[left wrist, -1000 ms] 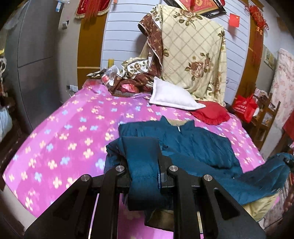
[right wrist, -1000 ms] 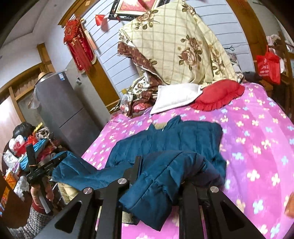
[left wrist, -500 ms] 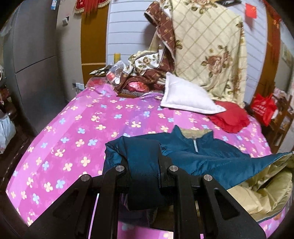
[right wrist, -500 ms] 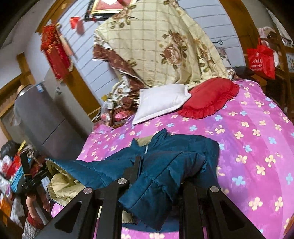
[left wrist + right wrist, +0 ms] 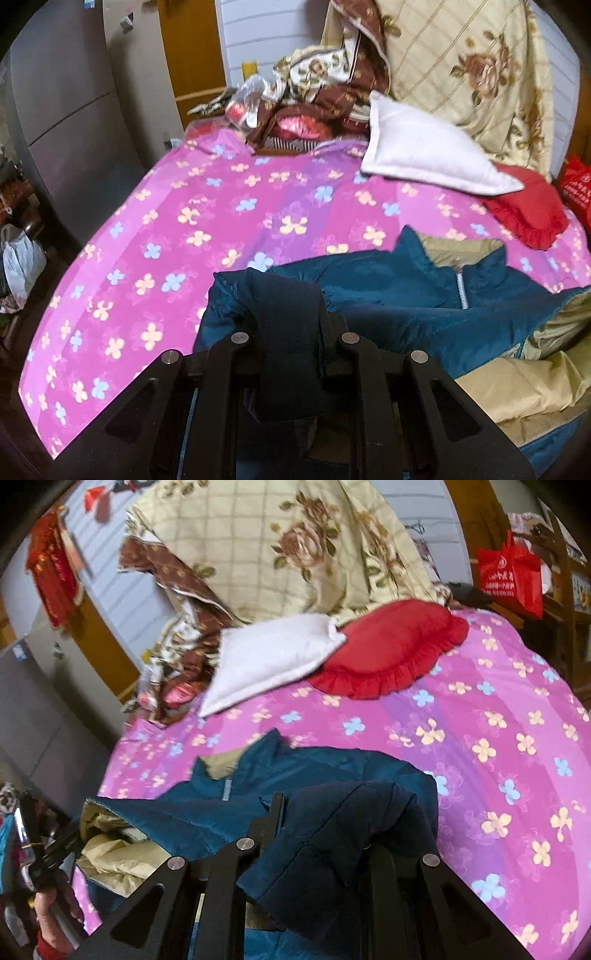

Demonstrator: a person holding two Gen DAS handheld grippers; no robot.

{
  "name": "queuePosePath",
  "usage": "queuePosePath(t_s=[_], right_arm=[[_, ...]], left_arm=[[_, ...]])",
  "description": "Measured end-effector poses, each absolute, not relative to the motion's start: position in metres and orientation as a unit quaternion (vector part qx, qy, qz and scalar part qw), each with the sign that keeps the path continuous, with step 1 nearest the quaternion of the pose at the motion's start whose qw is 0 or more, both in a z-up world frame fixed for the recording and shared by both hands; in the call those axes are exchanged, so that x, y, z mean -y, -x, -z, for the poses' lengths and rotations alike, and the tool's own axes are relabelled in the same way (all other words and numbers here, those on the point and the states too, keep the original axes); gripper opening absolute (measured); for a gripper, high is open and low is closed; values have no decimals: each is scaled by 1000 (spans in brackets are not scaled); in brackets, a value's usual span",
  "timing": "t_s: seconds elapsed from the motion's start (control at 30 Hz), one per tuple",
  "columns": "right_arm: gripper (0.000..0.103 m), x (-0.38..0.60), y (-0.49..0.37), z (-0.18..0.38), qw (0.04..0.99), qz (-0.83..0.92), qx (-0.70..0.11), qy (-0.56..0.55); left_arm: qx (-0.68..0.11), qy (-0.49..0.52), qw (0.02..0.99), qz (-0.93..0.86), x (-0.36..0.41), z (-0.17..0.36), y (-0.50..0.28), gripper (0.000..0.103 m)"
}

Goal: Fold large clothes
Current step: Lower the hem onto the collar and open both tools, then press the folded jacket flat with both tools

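Observation:
A teal padded jacket with a beige lining lies at the near edge of a bed with a pink flowered cover. Its collar and zip point toward the pillows. My left gripper is shut on a thick fold of the jacket's hem, which drapes over the jaws. My right gripper is shut on another fold of the jacket. The bottom of the jacket is lifted and doubled over, showing lining.
A white pillow and a red frilled cushion lie at the head of the bed, before a heaped floral quilt. A grey fridge stands left, a red bag on a wooden shelf right.
Both grippers have carried the jacket's hem forward toward the collar. The bottom of the jacket has folded over and the beige lining now shows. Both cameras have closed in on the bed.

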State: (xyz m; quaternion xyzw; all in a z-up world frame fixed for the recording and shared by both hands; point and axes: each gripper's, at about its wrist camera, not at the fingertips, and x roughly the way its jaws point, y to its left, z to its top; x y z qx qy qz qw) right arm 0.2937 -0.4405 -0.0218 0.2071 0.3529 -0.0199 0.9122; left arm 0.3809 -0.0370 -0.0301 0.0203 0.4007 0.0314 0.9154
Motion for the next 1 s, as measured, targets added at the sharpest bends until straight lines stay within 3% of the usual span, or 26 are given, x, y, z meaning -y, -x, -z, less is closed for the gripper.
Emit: queuePosePath(t_s=[0.17, 0.3, 0.4, 0.5, 0.57, 0.63, 0.67, 0.8, 1.0], right_arm=[[18, 445, -318, 60, 905, 43, -373, -201], [24, 453, -326, 78, 896, 46, -382, -223], [36, 456, -323, 72, 897, 31, -374, -234], [47, 459, -317, 60, 897, 15, -357, -260], [66, 458, -314, 52, 897, 1, -347, -275], [76, 456, -310, 41, 901, -10, -328, -284], [78, 454, -308, 35, 903, -13, -320, -285], [78, 449, -302, 14, 912, -21, -295, -284], [79, 398, -297, 18, 931, -27, -320, -175]], left_arm=[[-418, -27, 907, -40, 45, 61, -408, 21], [-433, 8, 901, -31, 38, 69, -419, 23], [-432, 54, 900, -3, 25, 60, -419, 24], [-433, 130, 891, 44, 4, 46, -416, 31], [-430, 168, 885, 65, -5, 36, -413, 40], [-418, 210, 879, 89, -16, 22, -407, 52], [-408, 229, 878, 99, -22, 15, -404, 60], [-383, 267, 875, 126, -37, -13, -392, 63], [-387, 101, 912, 94, 17, -17, -368, 64]])
